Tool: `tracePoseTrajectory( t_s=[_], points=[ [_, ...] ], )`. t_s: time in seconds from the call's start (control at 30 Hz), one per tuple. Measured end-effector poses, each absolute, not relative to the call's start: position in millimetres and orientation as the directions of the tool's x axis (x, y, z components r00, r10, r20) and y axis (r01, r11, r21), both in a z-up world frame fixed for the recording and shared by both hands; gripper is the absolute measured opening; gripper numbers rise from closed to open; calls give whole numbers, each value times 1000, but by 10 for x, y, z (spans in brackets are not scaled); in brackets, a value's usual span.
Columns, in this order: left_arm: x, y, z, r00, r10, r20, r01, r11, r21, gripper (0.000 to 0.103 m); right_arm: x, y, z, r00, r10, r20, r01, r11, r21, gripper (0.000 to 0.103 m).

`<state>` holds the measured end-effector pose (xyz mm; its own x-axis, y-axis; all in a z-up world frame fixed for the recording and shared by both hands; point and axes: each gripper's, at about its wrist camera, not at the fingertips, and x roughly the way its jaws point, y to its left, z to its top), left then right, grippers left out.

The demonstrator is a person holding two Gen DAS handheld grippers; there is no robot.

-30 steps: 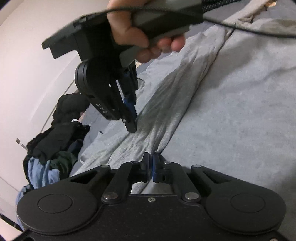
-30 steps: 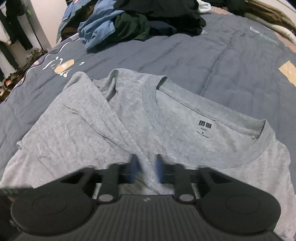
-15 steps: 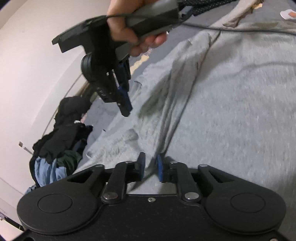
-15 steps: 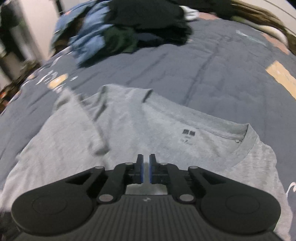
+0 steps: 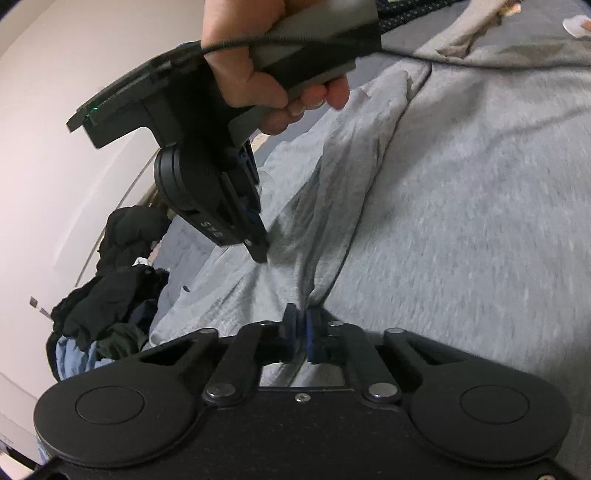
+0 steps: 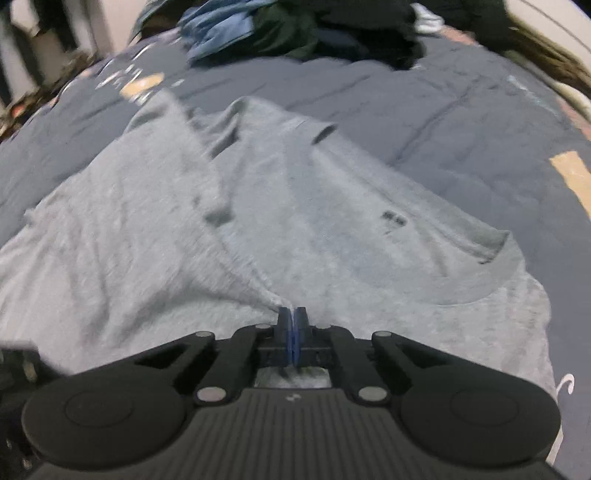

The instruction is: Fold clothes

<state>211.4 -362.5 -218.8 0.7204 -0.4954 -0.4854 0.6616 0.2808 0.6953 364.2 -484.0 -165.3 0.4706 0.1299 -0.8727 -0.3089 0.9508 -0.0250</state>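
A grey T-shirt (image 6: 332, 229) lies spread on the bed, collar and neck label towards the right in the right wrist view. My right gripper (image 6: 291, 315) is shut on a pinched ridge of its cloth near the collar. The left wrist view shows that same right gripper (image 5: 260, 254), held by a hand (image 5: 258, 85), pointing down with its tips in the grey T-shirt (image 5: 461, 221). At the bottom of that view my left gripper (image 5: 300, 319) is shut on a raised fold of the shirt, and creases run from it up the cloth.
A pile of dark, green and blue clothes (image 6: 280, 33) sits at the far end of the dark blue bedcover (image 6: 461, 110), also seen as the clothes pile (image 5: 103, 314) at the left. A pale wall (image 5: 55, 166) bounds the left side. A black cable (image 5: 461, 59) trails over the shirt.
The right gripper came down from above the shirt and its tips now sit in the cloth. Both pairs of jaws, slightly apart half a second ago, have closed on pinched fabric.
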Motion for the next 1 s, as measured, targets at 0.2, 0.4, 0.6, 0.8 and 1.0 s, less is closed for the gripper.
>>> tracePoseTrajectory(
  t_s=[0.2,0.4,0.6,0.8,1.0],
  points=[
    [2052,-3585,-2164,740,-484,-467,640,296,709,5,3735,-4990,-1602,557,58,-829,-198,978,-65,0],
    [1949,-3543,-2132,759,-481,-439,609,286,740,33,3743,-5077,-1545,537,93,-838,-182,983,-8,5],
    [1901,-3772,-2091,732,-534,-423,622,273,734,33,3509,-5295,-1298,549,102,-830,-233,972,-35,7],
    [1870,-4142,-2273,708,-557,-435,624,204,754,32,3381,-5547,-1452,479,46,-877,-222,973,-70,9],
    [1943,-4256,-2337,689,-542,-481,661,200,723,1,3322,-5562,-1691,460,-20,-887,-189,975,-120,0]
  ],
)
